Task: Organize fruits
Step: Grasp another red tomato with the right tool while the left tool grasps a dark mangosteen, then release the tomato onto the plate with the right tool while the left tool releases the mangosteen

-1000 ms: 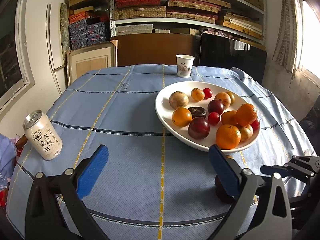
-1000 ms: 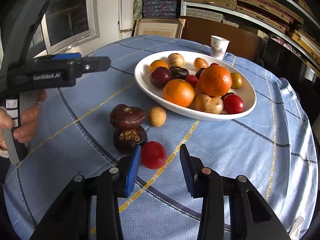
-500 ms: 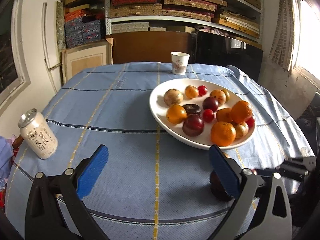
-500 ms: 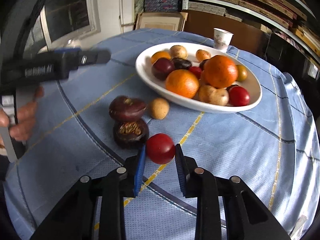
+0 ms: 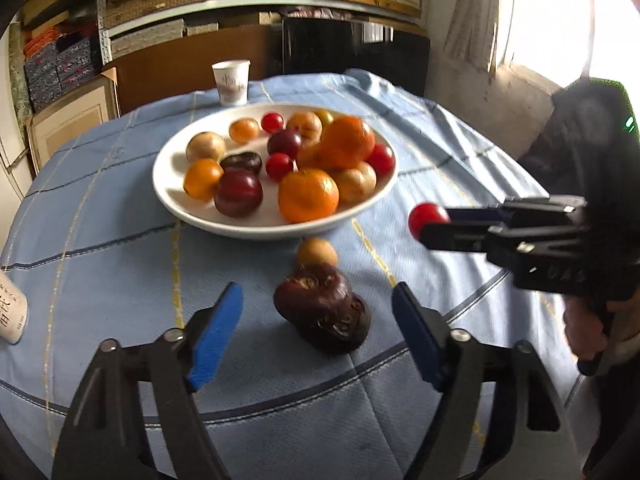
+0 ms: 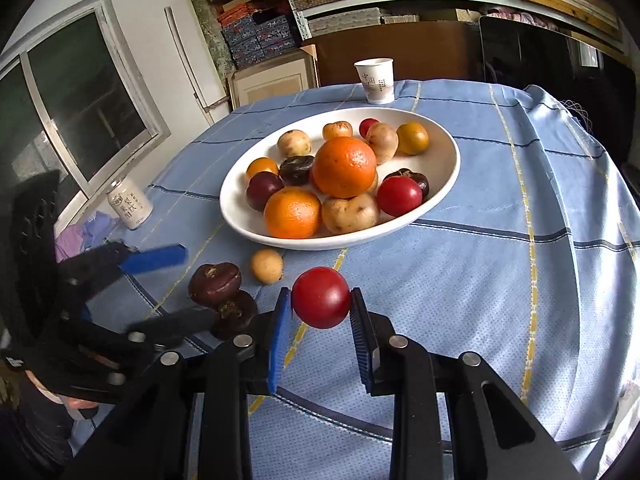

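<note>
- red fruit (image 6: 321,297) is clamped between the right gripper (image 6: 320,336) jaws
- left gripper (image 5: 318,338) jaws are spread wide around two stacked dark fruits (image 5: 324,308)

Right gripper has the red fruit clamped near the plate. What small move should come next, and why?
Probably carry it forward over the white plate and release. The right gripper is shut on the red fruit, which appears lifted off the cloth, and the plate already holds the sorted fruits. The left gripper is open, framing the dark fruits.
</note>
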The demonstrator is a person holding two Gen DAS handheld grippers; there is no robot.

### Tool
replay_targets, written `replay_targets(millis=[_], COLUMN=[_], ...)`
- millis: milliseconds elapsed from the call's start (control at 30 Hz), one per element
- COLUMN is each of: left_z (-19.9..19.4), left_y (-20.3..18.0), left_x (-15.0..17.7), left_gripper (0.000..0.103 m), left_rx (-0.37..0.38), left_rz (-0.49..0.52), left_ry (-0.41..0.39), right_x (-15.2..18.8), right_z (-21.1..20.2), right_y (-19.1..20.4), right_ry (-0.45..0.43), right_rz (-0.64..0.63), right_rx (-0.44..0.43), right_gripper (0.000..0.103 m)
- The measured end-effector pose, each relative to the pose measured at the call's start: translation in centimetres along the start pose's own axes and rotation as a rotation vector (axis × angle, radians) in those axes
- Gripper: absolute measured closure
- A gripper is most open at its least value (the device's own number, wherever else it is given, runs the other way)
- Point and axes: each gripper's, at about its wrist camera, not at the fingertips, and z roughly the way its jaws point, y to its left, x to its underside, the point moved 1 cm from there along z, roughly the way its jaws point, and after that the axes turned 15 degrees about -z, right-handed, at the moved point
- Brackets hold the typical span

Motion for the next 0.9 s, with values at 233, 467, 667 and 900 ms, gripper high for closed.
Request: replay_targets(millis=[233,467,667,900], left_z=[0.4,1.5,1.8,0.2], left_y=[0.9,1.1,1.2,2.2], left_x=[-0.4,-0.4,-0.5,-1.1], left_gripper=[0.037,0.048,0.060,0.060], left_rx=[0.017,0.023,0.036,0.057], left_rz=[-0.053,-0.061,-0.069,-0.120], left_ry=[0.001,0.042,0.055,-0.002], right_x=[-0.1,-0.2,-0.1,-0.1], right_z=[-0.3,-0.5,-0.5,-0.7], right_y=[0.1,0.2,0.2,0.3], right_ry=[-0.009,-0.015,-0.013,-0.022], right_rz=[-0.003,-0.005,-0.005,-0.005], right_rx=[-0.006,-0.004,-0.001,-0.002], right_gripper=[0.073,0.073,0.073,0.073])
